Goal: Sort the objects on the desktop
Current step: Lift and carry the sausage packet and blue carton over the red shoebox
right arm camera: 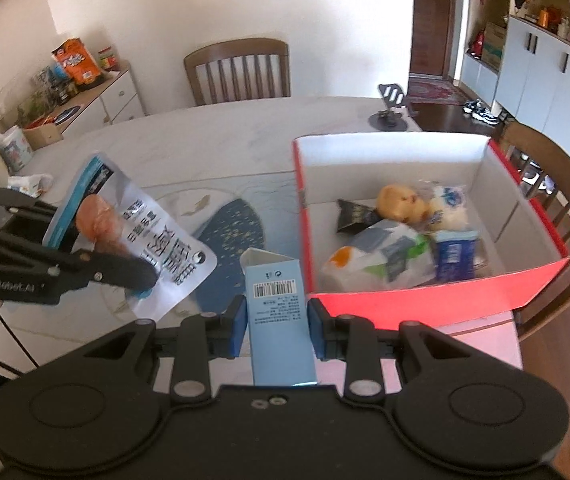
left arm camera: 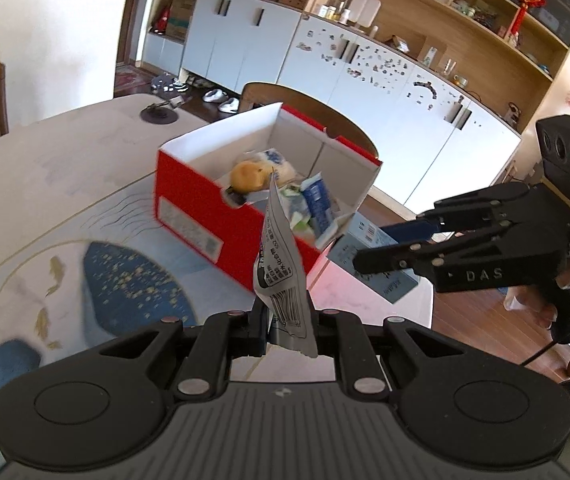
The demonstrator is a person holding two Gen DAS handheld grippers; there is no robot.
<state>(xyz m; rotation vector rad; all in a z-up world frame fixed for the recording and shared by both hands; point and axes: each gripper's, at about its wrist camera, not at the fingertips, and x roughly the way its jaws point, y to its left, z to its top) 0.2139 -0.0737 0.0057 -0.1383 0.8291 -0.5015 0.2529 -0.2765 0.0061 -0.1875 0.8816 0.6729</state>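
A red shoebox (right arm camera: 425, 304) with a white inside stands on the table and holds several snack packs and a round yellow bun (right arm camera: 401, 200). My right gripper (right arm camera: 277, 316) is shut on a light blue carton (right arm camera: 277, 280), held just in front of the box's near left corner. My left gripper (right arm camera: 117, 256), to the left, is shut on a silver meat-snack packet (right arm camera: 165, 248). In the left wrist view that packet (left arm camera: 281, 264) stands edge-on between my left gripper's (left arm camera: 285, 320) pads, before the red box (left arm camera: 205, 220). My right gripper (left arm camera: 381, 246) and its carton (left arm camera: 367, 232) show at the right.
A blue-and-white fish-pattern placemat (right arm camera: 229, 232) lies under both grippers. A phone stand (right arm camera: 389, 116) sits at the table's far edge. Wooden chairs stand behind the table (right arm camera: 237, 68) and beside the box (right arm camera: 557, 184). A sideboard with snack bags (right arm camera: 77, 64) is at far left.
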